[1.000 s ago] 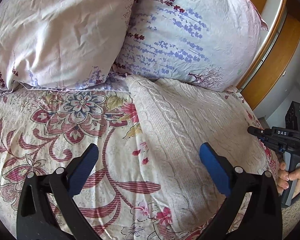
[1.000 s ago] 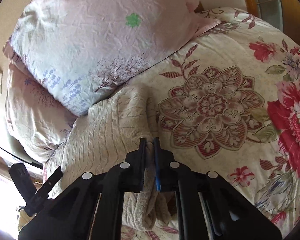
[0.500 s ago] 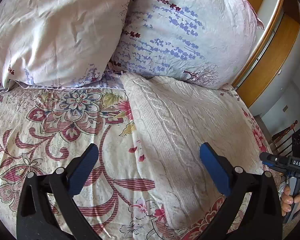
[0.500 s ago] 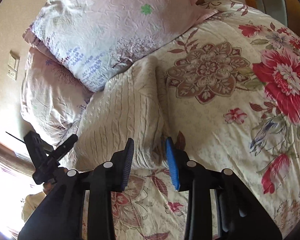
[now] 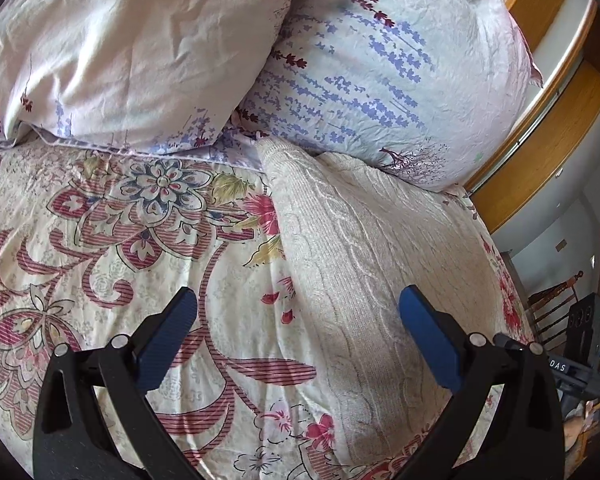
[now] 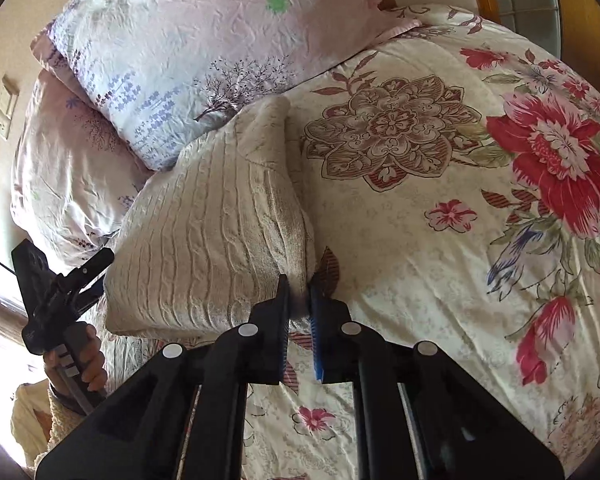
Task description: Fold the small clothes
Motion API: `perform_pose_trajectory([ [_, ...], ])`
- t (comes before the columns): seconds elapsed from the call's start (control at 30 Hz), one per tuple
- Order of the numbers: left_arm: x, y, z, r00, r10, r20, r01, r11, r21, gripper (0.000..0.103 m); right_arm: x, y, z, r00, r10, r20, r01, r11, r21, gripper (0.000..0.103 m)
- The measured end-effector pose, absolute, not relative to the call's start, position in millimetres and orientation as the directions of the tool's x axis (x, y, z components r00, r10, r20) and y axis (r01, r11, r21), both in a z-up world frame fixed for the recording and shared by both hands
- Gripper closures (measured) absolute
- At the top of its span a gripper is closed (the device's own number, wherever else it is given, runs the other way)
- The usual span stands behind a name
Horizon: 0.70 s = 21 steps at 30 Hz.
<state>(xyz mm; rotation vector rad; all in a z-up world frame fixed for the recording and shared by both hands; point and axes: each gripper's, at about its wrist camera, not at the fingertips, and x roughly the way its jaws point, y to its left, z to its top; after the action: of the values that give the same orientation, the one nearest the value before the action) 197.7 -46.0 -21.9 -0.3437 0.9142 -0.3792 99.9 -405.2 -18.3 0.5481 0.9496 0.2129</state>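
Observation:
A cream cable-knit sweater (image 5: 364, 264) lies folded on the floral bedspread (image 5: 140, 248), its far end against the pillows. It also shows in the right wrist view (image 6: 212, 236). My left gripper (image 5: 298, 332) is wide open above the sweater's left edge, one finger over the bedspread, the other over the knit. My right gripper (image 6: 298, 300) is shut on the sweater's near right corner. The left gripper (image 6: 60, 292) shows in the right wrist view at the far left, held by a hand.
Two pale floral pillows (image 5: 140, 48) (image 5: 380, 64) stand at the head of the bed. A wooden bed frame (image 5: 548, 128) runs along the right. The bedspread (image 6: 460, 240) stretches to the right of the sweater.
My right gripper opened half a second ago and has now shut on the sweater's corner. The left gripper stays open and has moved slightly closer to the sweater.

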Motion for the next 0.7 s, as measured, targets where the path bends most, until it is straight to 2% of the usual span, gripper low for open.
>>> perform_pose_trajectory([
  [0.1, 204, -43, -24, 0.527, -0.463, -0.712, 0.126, 0.872, -0.474, 0.002, 98, -412, -13, 0.576, 0.452, -0.681, 0.054, 0.810, 0.584, 0.087],
  [0.13, 206, -45, -23, 0.527, -0.457, -0.716, 0.125, 0.875, -0.467, 0.002, 97, -416, -9, 0.586, 0.451, -0.673, 0.060, 0.804, 0.591, 0.077],
  [0.17, 208, -47, -22, 0.527, -0.451, -0.720, 0.130, 0.880, -0.456, 0.002, 99, -421, -6, 0.600, 0.445, -0.664, 0.071, 0.798, 0.599, 0.055],
  [0.23, 212, -53, -21, 0.515, -0.446, -0.733, 0.145, 0.887, -0.438, 0.002, 105, -431, -2, 0.621, 0.471, -0.626, 0.069, 0.763, 0.643, 0.032],
  [0.37, 227, -65, -28, 0.427, -0.521, -0.739, 0.186, 0.851, -0.492, 0.002, 143, -439, -9, 0.570, 0.583, -0.580, 0.055, 0.677, 0.734, 0.031],
  [0.43, 234, -66, -32, 0.398, -0.548, -0.736, 0.179, 0.833, -0.524, 0.002, 162, -438, -16, 0.535, 0.602, -0.593, 0.073, 0.666, 0.742, 0.031],
  [0.67, 245, -88, -32, 0.390, -0.540, -0.746, 0.225, 0.841, -0.492, 0.002, 198, -421, -36, 0.415, 0.612, -0.674, 0.096, 0.707, 0.701, 0.031],
  [0.7, 247, -91, -33, 0.386, -0.546, -0.743, 0.233, 0.837, -0.495, 0.006, 200, -419, -39, 0.405, 0.624, -0.669, 0.095, 0.699, 0.709, 0.031],
])
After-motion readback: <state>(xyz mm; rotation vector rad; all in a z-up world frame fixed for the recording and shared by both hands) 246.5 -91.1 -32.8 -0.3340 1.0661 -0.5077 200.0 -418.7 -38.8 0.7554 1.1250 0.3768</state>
